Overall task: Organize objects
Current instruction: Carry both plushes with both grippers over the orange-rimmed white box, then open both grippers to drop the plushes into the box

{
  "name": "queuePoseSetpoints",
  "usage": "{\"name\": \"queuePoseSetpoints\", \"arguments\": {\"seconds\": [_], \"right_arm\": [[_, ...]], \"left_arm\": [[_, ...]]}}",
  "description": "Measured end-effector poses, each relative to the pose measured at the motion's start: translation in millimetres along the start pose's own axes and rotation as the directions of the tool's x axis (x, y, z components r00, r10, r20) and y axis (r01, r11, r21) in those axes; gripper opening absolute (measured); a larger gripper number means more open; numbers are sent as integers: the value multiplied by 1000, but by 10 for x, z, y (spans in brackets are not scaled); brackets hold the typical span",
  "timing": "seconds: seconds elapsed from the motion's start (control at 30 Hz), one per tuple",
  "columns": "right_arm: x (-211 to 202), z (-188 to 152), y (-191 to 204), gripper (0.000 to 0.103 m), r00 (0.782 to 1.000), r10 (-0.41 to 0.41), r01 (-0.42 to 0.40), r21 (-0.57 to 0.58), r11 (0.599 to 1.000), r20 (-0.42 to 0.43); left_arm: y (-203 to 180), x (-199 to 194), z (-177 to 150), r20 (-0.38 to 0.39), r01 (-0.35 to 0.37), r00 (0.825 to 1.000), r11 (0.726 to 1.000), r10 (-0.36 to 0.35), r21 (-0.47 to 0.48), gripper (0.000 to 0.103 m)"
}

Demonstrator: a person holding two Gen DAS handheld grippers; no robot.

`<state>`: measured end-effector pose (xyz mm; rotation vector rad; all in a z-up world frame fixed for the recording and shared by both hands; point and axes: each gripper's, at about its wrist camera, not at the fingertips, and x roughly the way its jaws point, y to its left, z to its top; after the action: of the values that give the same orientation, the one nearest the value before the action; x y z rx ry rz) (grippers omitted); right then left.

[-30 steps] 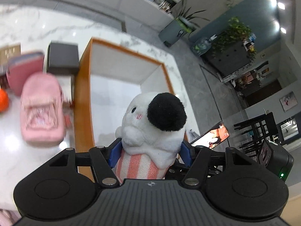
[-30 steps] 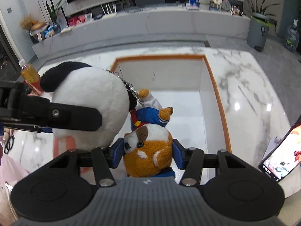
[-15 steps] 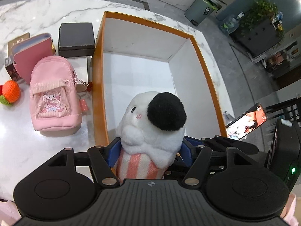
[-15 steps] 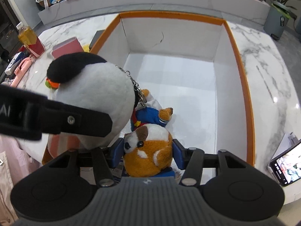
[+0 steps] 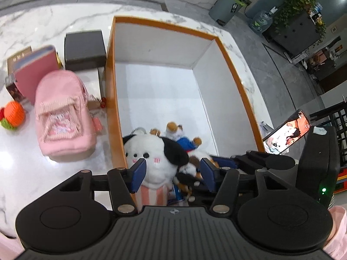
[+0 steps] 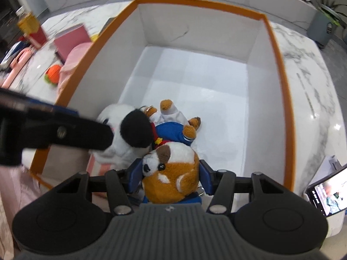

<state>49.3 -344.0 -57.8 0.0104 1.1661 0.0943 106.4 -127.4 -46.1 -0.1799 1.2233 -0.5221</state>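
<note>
Left wrist view: the left gripper (image 5: pixel 172 174) hangs over the near corner of the orange-rimmed box (image 5: pixel 164 25); its jaws have just been closing, yet the white plush (image 5: pixel 151 158) lies between them released, the right pad clear of it; the pink backpack (image 5: pixel 63 112) waits outside on the marble.

Right wrist view: the right gripper (image 6: pixel 170 178) is clenched on the brown dog plush (image 6: pixel 171 173), low inside the box beside the white plush; the risk is the two grippers colliding in that crowded corner, or a keychain snagging on withdrawal.
</note>
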Motion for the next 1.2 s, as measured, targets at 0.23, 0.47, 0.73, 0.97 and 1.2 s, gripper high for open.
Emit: {"name": "queuePoseSetpoints", "arguments": {"seconds": [0.23,0.47,0.73,0.97,1.2], "right_arm": [[107,-12,-92,62,997,51,-46,88,995,-56],[1,-16,-62,77,998,39,-36,73,997,-49],[-65,-46,-69,48,999,32,-28,100,995,-40],[-89,-100,35,37,999,26,-20,148,989,-38],[-105,-156,164,37,998,32,-23,177,984,-46]], "left_arm": [[-12,-235,-49,106,-28,994,999,24,45,64],[30,-283,-179,95,-54,994,995,47,78,64],[79,-156,-376,62,-87,995,990,80,109,34],[165,-213,-458,76,-99,993,987,90,129,17],[212,-294,-537,85,-99,993,985,88,142,16]]}}
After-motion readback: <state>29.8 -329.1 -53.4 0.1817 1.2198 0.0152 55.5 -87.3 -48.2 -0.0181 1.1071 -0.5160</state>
